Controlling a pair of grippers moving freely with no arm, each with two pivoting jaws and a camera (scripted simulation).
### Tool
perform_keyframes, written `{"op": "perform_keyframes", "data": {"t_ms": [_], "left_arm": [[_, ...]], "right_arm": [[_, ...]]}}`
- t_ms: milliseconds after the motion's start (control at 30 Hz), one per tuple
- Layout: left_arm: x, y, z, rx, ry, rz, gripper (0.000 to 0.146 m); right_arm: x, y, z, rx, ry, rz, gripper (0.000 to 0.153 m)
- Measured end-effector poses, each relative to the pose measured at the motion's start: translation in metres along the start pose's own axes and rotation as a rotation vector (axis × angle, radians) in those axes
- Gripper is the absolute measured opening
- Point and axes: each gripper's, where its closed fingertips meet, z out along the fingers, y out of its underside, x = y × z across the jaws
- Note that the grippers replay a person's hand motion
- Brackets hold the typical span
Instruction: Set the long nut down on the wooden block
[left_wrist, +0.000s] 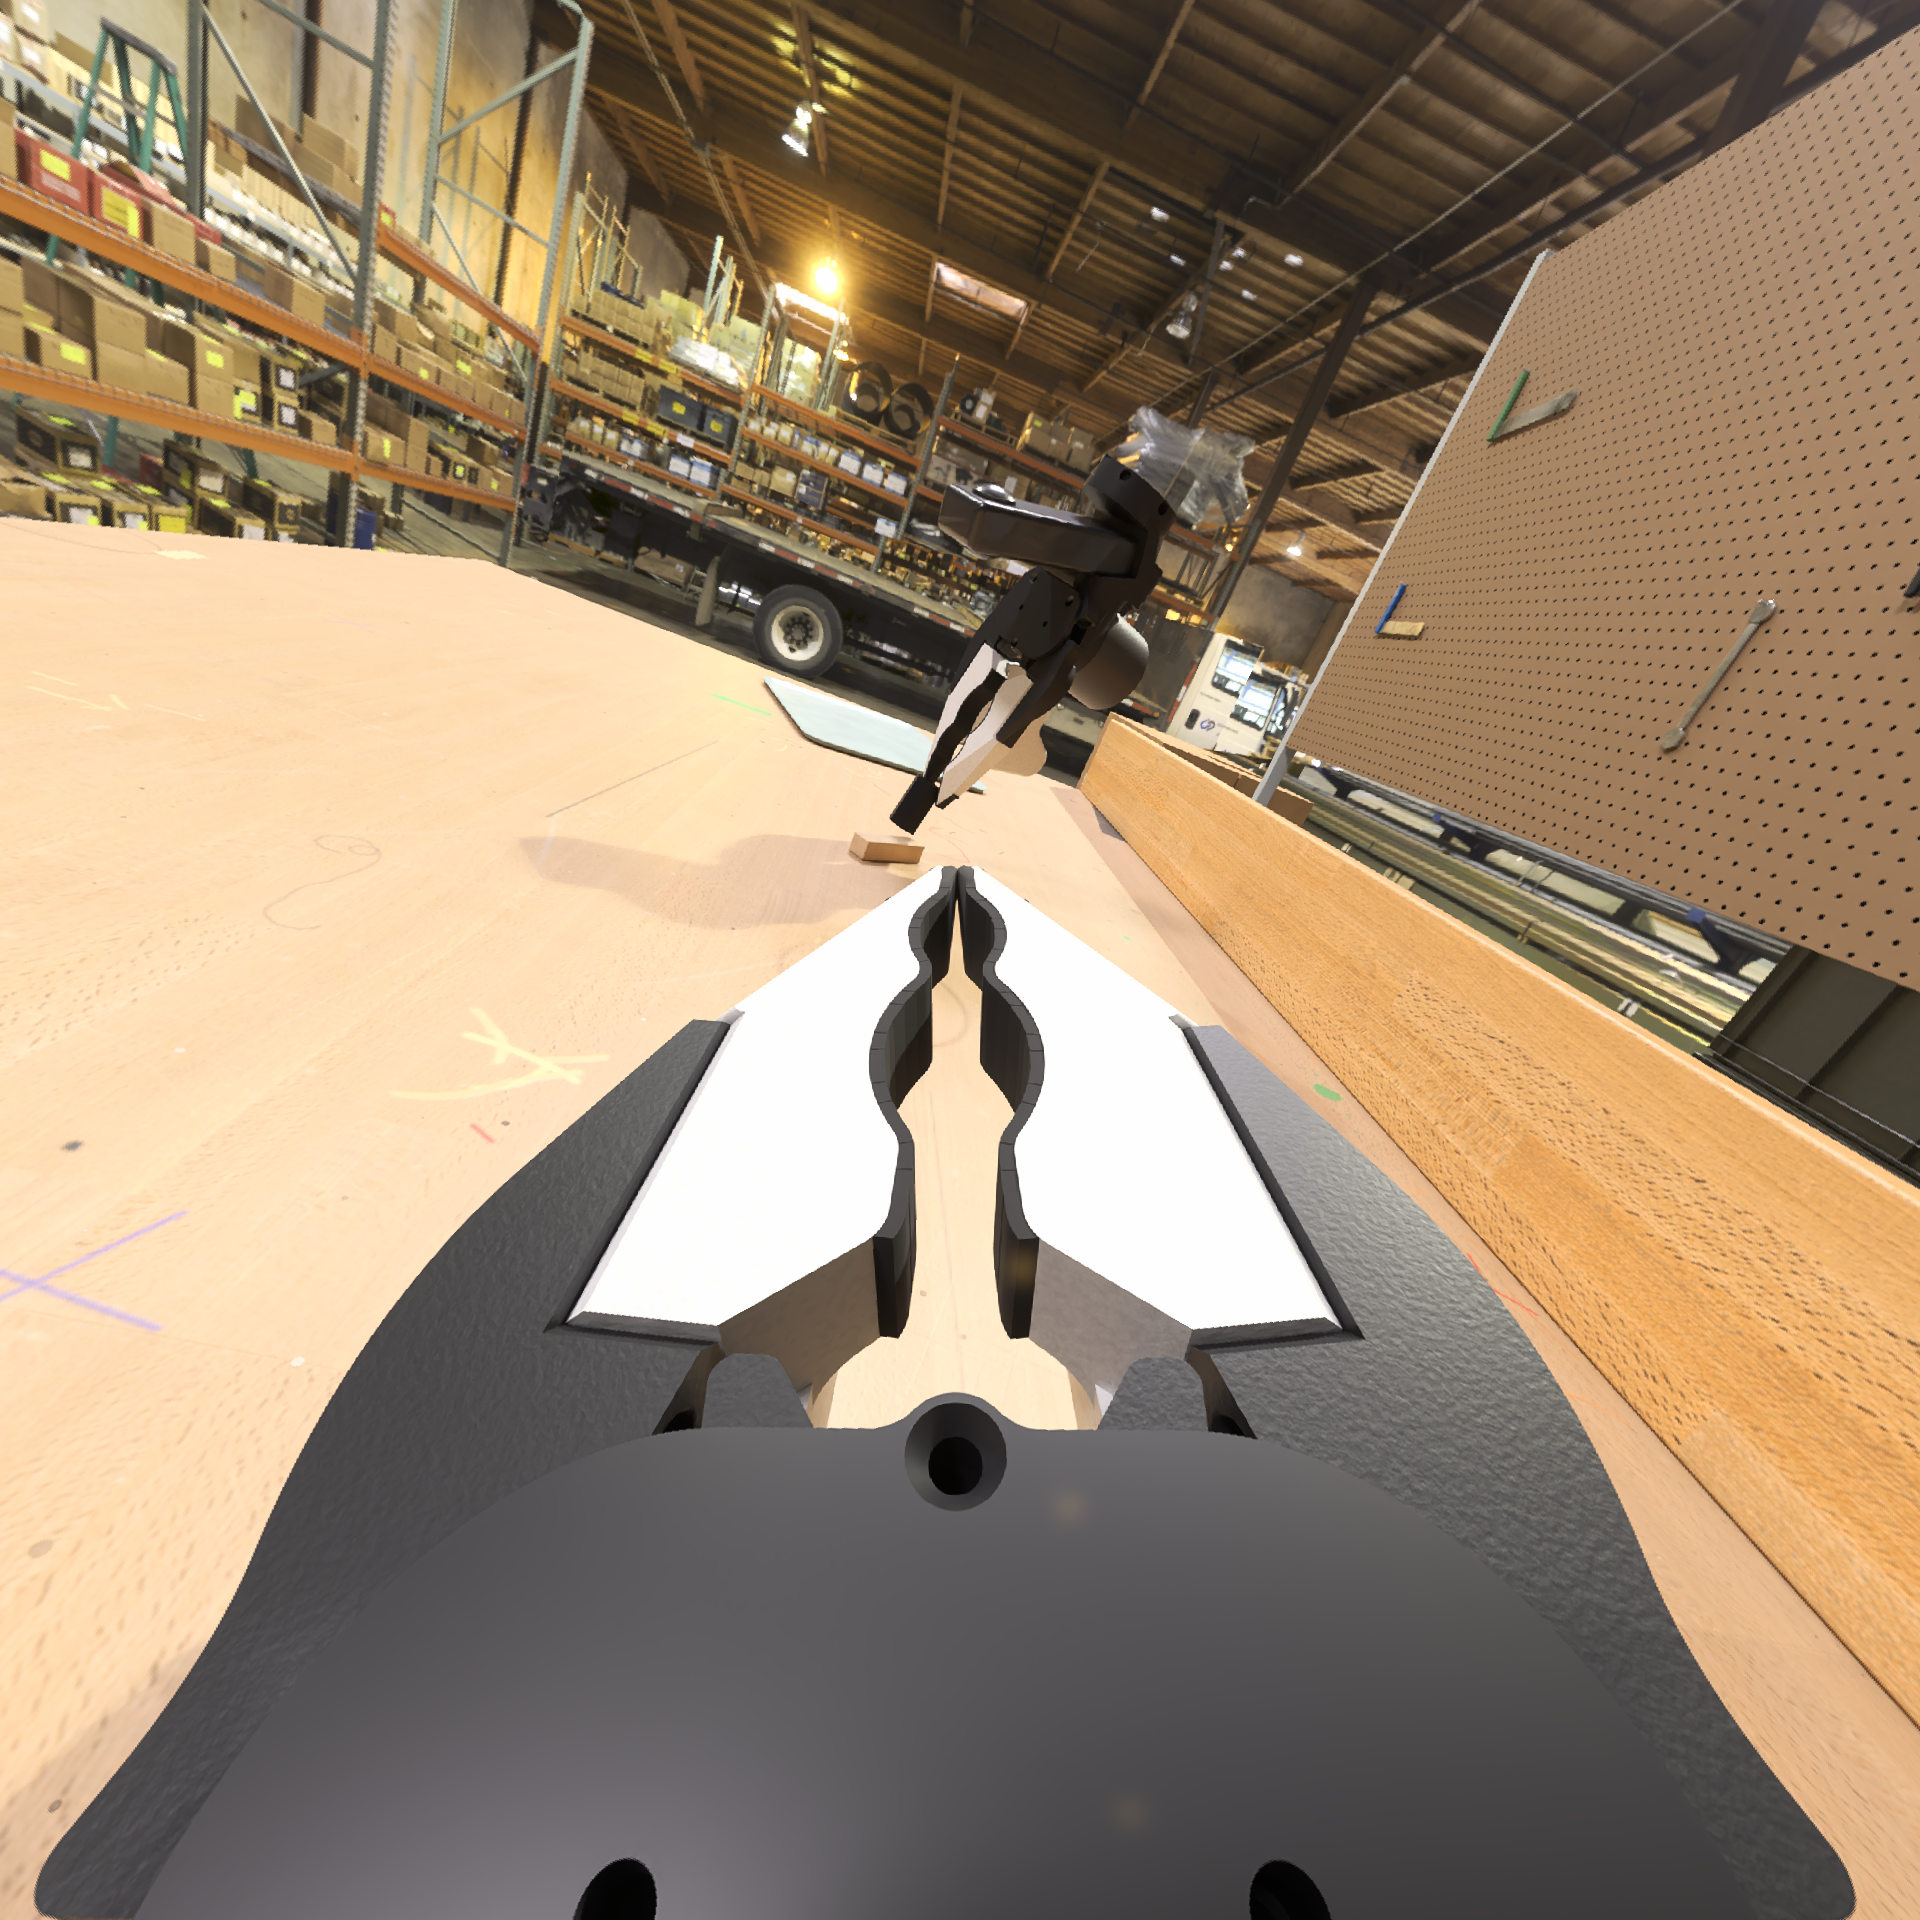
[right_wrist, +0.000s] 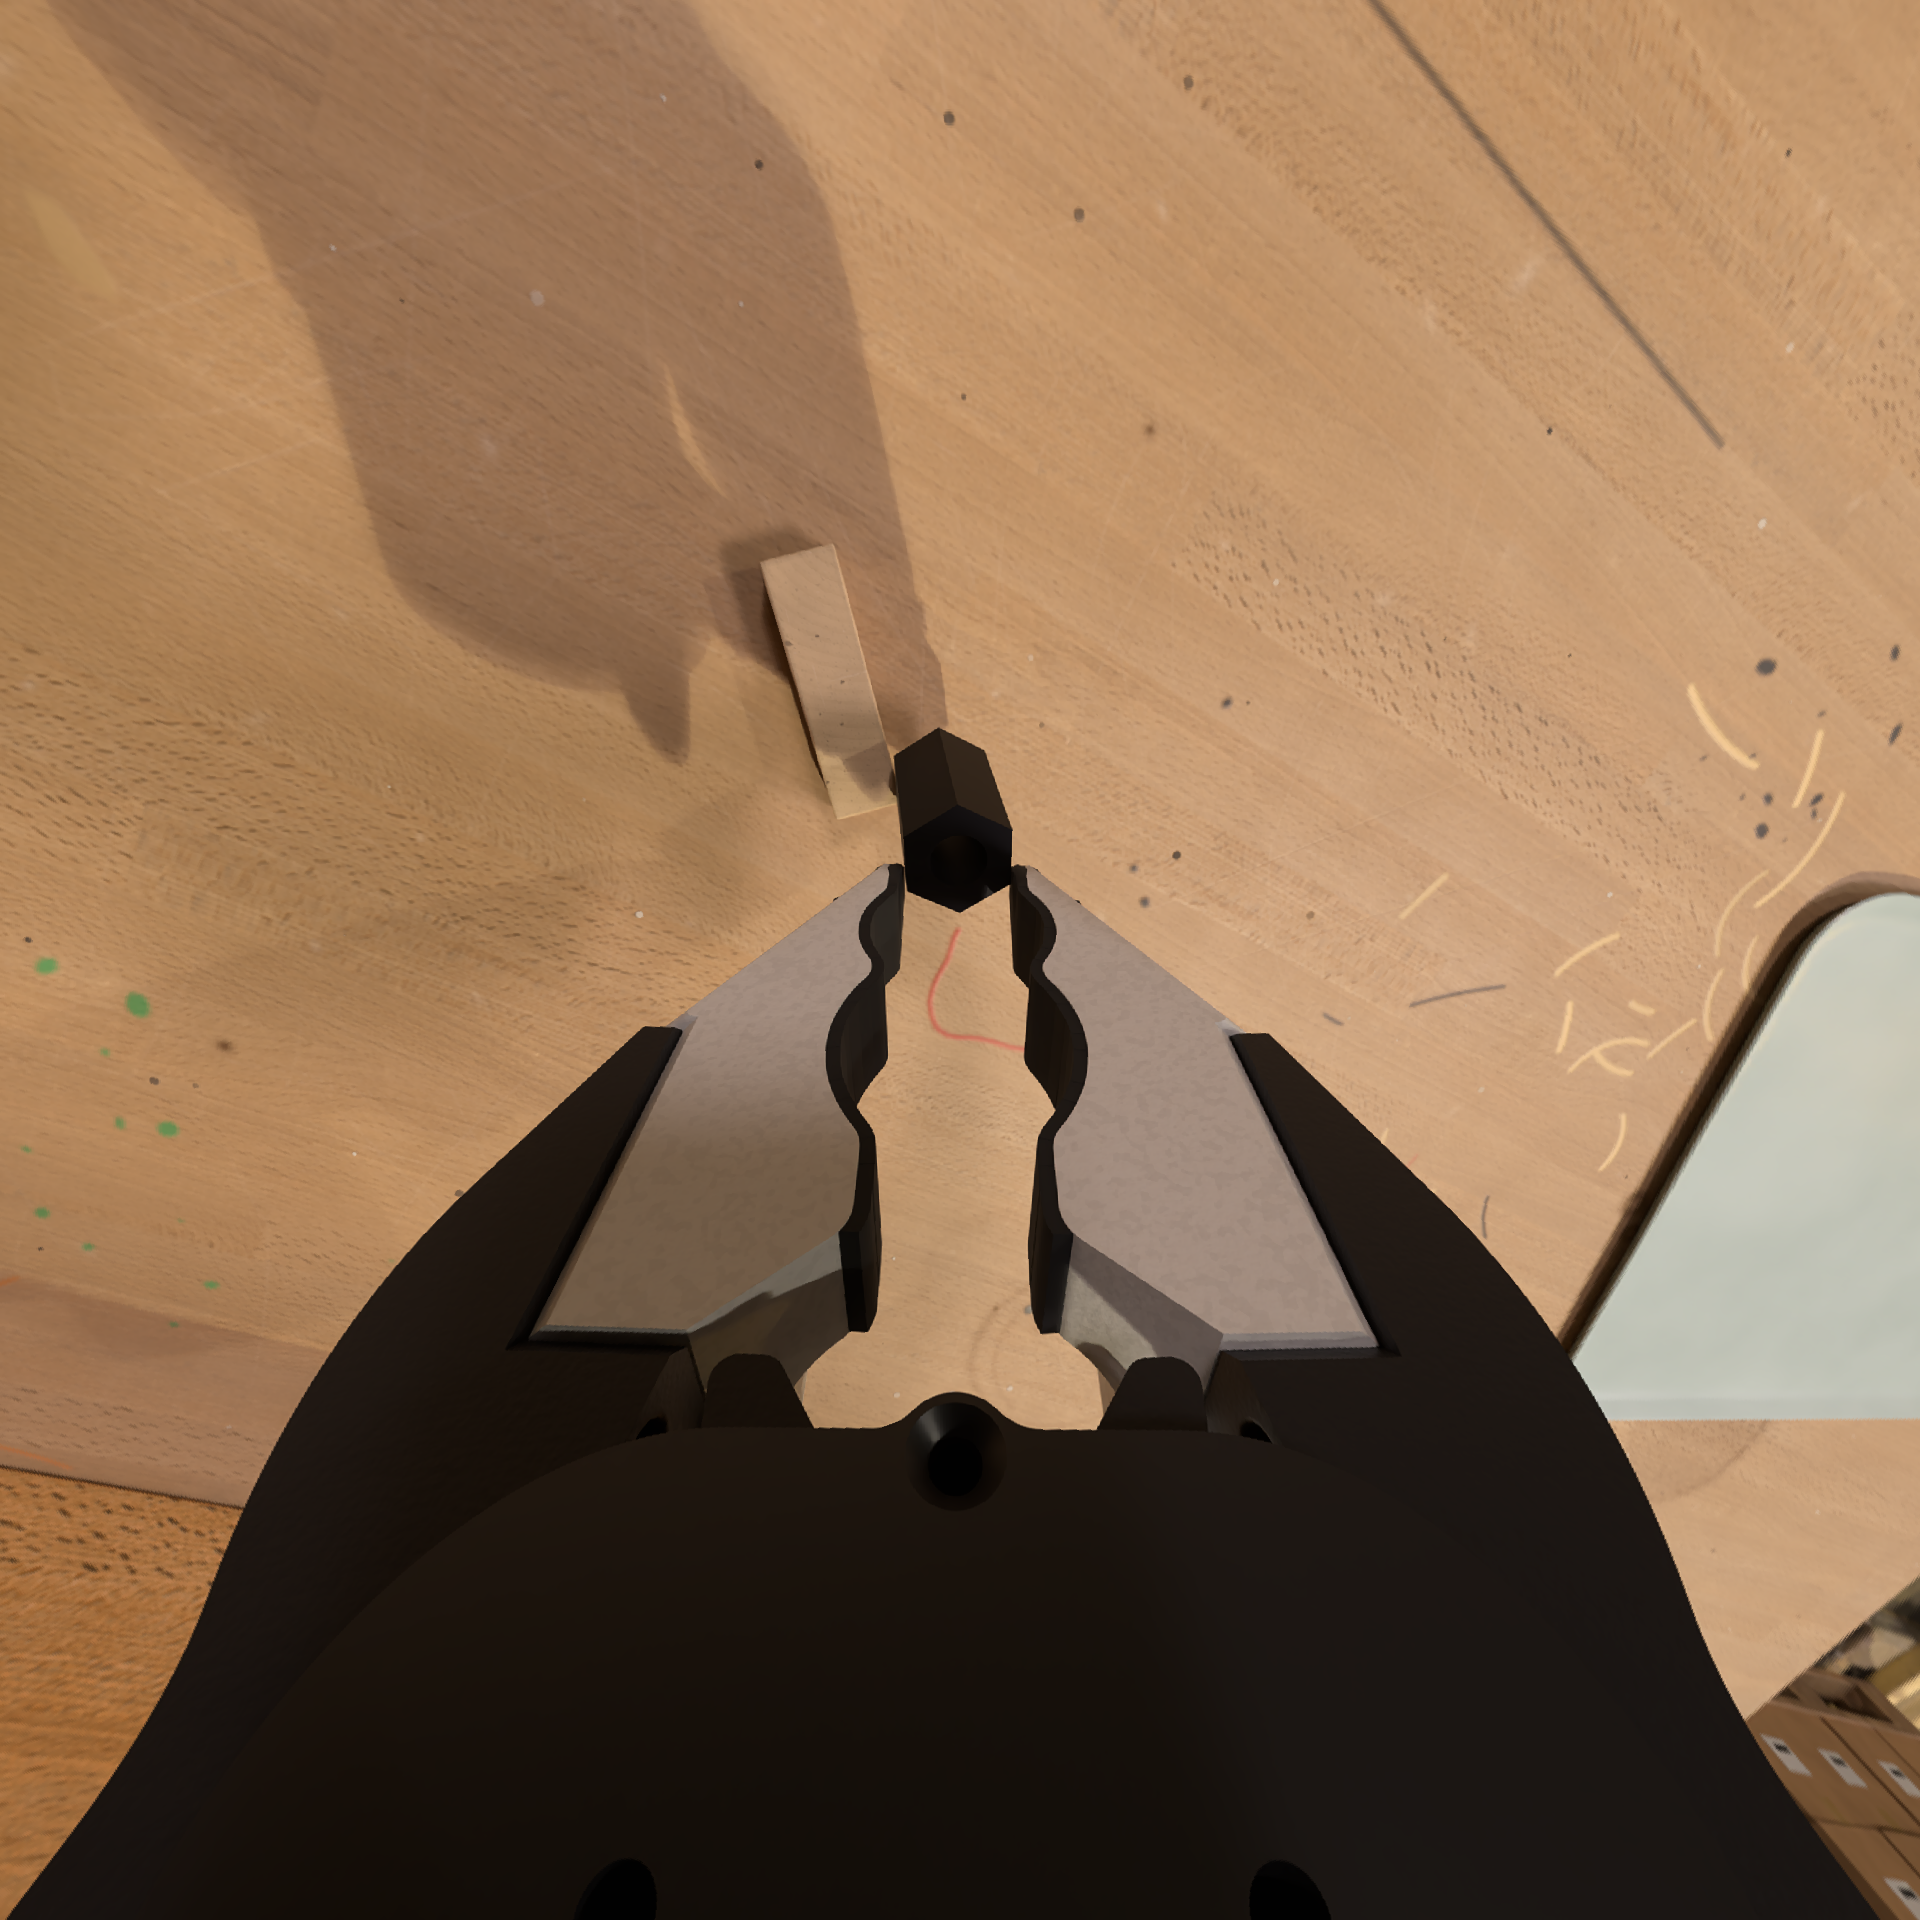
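The long nut (right_wrist: 954, 819), black and six-sided, sits pinched between the fingertips of the right gripper (right_wrist: 956, 883), its bored end facing the camera. Only the right wrist view shows that bore and the grip on its flats; in the left wrist view the nut (left_wrist: 912, 808) is just a dark stub at the tip of the far-off right gripper (left_wrist: 940, 774). The wooden block (right_wrist: 828, 681), a pale narrow strip, lies flat on the workbench (right_wrist: 1351, 520) at about eleven o'clock from the nut, its near end partly hidden behind it, so this view cannot settle whether the two touch. The left wrist view does: the nut hangs above the wooden block (left_wrist: 886, 848), clear of it, the gripper tilted steeply down from about one o'clock. The left gripper (left_wrist: 954, 878) rests low over the workbench (left_wrist: 312, 831) with its fingertips pressed together on nothing, pointing toward the block. A pale grey-green mat (right_wrist: 1766, 1195) shows at four o'clock in the right wrist view; the left wrist view shows the mat (left_wrist: 852, 727) lying beyond the block. Only the left wrist view shows the raised timber rail (left_wrist: 1455, 1039) at three o'clock and the pegboard (left_wrist: 1714, 520) at two o'clock.
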Motion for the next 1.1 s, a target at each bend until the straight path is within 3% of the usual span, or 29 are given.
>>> {"op": "perform_keyframes", "data": {"t_ms": [200,467,667,867,1000,1100], "left_arm": [[-0.001,0.0,0.0,0.005,-0.001,-0.012,0.0],[-0.001,0.002,0.001,-0.013,-0.002,-0.01,0.0],[-0.001,0.003,0.002,-0.018,-0.002,-0.013,0.0],[-0.001,0.004,0.002,-0.024,0.001,-0.02,0.0],[-0.001,0.004,0.003,-0.027,0.001,-0.024,0.0],[-0.001,0.004,0.003,-0.027,-0.002,-0.023,0.0]], "right_arm": [[0.002,0.002,-0.001,-0.093,0.037,-0.044,0.02],[-0.004,-0.008,-0.002,-0.246,0.09,-0.21,0.02],[-0.018,-0.021,0.002,-0.216,-0.008,-0.251,0.02],[-0.017,-0.024,0.003,-0.227,-0.018,-0.245,0.02],[-0.012,-0.025,0.001,-0.219,0.014,-0.234,0.028],[-0.002,-0.028,-0.016,-0.17,0.111,-0.197,0.027]]}}
